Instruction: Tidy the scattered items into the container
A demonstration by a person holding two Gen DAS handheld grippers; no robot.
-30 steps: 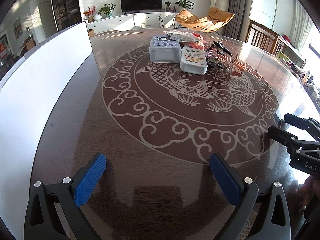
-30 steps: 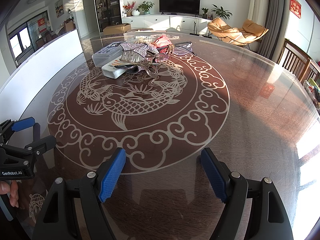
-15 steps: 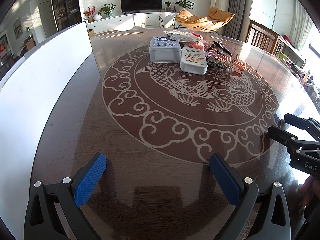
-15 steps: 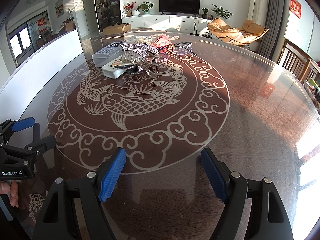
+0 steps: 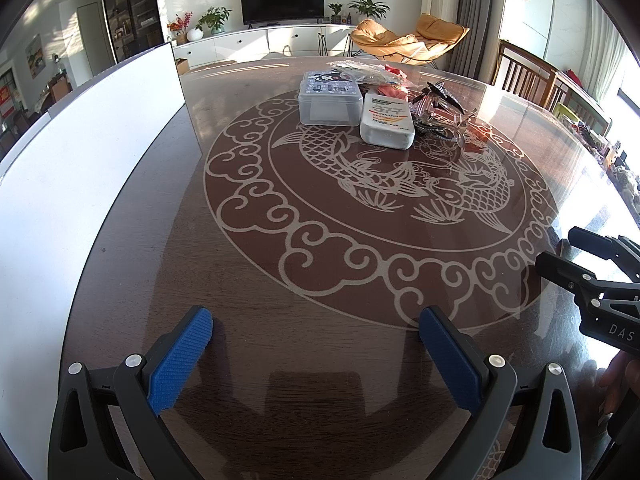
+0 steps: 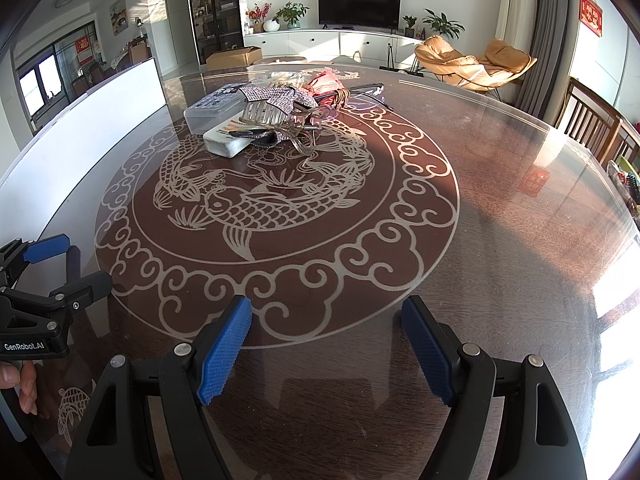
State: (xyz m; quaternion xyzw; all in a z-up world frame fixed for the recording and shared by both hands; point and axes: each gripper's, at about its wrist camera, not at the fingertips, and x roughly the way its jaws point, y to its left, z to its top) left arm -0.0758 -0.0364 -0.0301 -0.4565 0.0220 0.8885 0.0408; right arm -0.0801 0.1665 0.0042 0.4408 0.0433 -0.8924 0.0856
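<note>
Across the far side of the round glass-covered tabletop (image 5: 280,320), with its pale carp-and-cloud pattern, the scattered items sit heaped: a clear lidded container (image 5: 329,98), a white tube (image 5: 387,122) just beside it, and a rhinestone hair claw (image 6: 276,100). Well short of them, the left gripper (image 5: 316,334) and right gripper (image 6: 326,320) hang with jaws apart, empty. Beyond are a television (image 6: 359,6) and tan lounge chair (image 6: 472,62).

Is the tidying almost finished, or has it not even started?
Not started, it seems. Nothing looks done: the clear lidded box sits closed, with the white bottle, sparkly hair clip and other bits piled beside it. Nothing is in hand: left gripper and right gripper are open and empty. Everything is left.
</note>
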